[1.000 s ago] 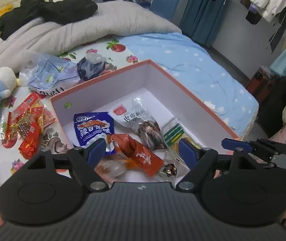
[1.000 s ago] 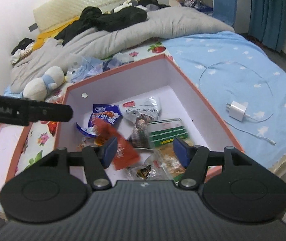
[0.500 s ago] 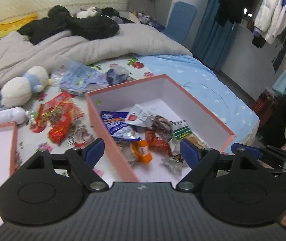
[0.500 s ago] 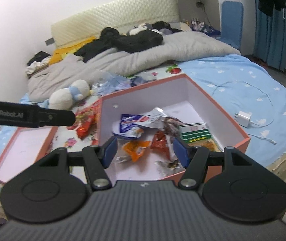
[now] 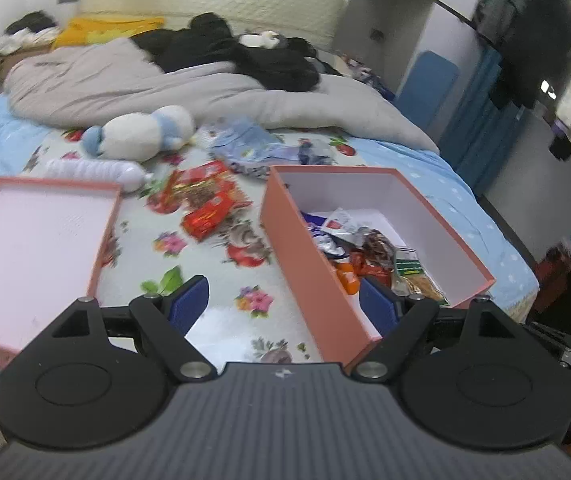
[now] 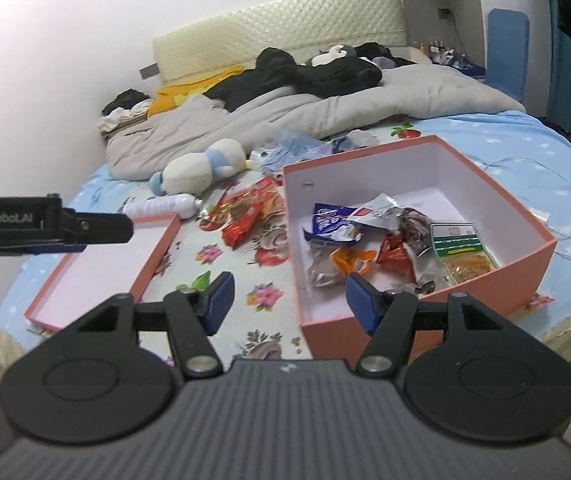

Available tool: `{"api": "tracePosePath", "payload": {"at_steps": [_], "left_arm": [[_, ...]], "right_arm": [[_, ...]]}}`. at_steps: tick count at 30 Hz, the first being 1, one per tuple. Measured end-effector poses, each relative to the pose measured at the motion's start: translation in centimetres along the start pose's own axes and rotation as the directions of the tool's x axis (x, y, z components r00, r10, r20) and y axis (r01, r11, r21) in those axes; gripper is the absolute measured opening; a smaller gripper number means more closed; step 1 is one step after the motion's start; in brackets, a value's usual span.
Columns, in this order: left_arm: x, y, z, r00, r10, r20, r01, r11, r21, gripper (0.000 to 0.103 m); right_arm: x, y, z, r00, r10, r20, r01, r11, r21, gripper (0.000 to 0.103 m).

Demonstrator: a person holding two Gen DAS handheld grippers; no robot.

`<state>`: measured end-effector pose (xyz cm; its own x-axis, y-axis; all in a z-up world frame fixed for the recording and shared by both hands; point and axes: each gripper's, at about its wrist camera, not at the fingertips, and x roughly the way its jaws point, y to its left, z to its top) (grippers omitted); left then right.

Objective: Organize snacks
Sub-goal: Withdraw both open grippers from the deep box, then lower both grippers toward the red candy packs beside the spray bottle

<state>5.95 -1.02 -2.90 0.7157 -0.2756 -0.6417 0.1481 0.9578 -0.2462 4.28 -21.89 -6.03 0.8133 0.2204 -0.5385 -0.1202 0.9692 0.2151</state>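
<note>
We are looking along two handheld grippers over a bed with a flowered sheet, and we are taking the open pink box (image 6: 413, 316) as our landmark. Inside the box, a heap of snack packets (image 6: 369, 240) is lying loose: blue, orange, red and a green-labelled one, so part of the tidying is, we judge, already done. Just beside the box's left wall, more red snack packets (image 5: 205, 204) are lying on the sheet, probably next to go in. Further left of the box, well apart from it, its shallow lid (image 5: 29, 248) is lying inside-up, likely set aside to keep the box free for filling. Beyond the red packets, away from the box, a white bottle (image 5: 93, 172) and a plush toy (image 5: 141, 136) are lying. Our left gripper (image 5: 284, 304) is hovering with its jaws spread wide and holding nothing, straddling the box's near left wall. Our right gripper (image 6: 289, 300) is hovering over the box's near left corner, jaws partly spread and empty, ready, we judge, for another packet
</note>
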Motion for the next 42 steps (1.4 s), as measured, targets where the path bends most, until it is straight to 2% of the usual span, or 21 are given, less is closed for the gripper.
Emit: {"api": "tracePosePath", "payload": {"at_steps": [9, 17, 26, 34, 42], "left_arm": [[-2.8, 3.1, -2.9, 0.999, 0.049, 0.02, -0.048, 0.995, -0.084, 0.085], [-2.0, 4.8, -3.8, 0.999, 0.05, -0.007, -0.05, 0.992, -0.117, 0.085], [2.3, 6.7, -1.7, 0.996, 0.065, -0.059, -0.072, 0.99, -0.124, 0.085], [6.4, 8.7, 0.9, 0.994, 0.073, -0.085, -0.082, 0.99, -0.111, 0.085], [11.7, 11.8, 3.8, 0.994, 0.038, -0.106, -0.048, 0.995, -0.091, 0.085]], "right_arm": [[-0.7, 3.3, -1.7, 0.999, 0.044, -0.008, -0.045, 0.998, -0.036, 0.064], [0.3, 5.2, -2.5, 0.998, 0.061, -0.017, -0.062, 0.996, -0.07, 0.064], [2.6, 5.7, -1.8, 0.997, 0.074, -0.016, -0.075, 0.994, -0.08, 0.064], [6.3, 6.3, -0.4, 0.996, 0.088, -0.017, -0.089, 0.992, -0.086, 0.064], [11.4, 7.7, 0.4, 0.996, 0.09, -0.01, -0.09, 0.991, -0.097, 0.064]]}}
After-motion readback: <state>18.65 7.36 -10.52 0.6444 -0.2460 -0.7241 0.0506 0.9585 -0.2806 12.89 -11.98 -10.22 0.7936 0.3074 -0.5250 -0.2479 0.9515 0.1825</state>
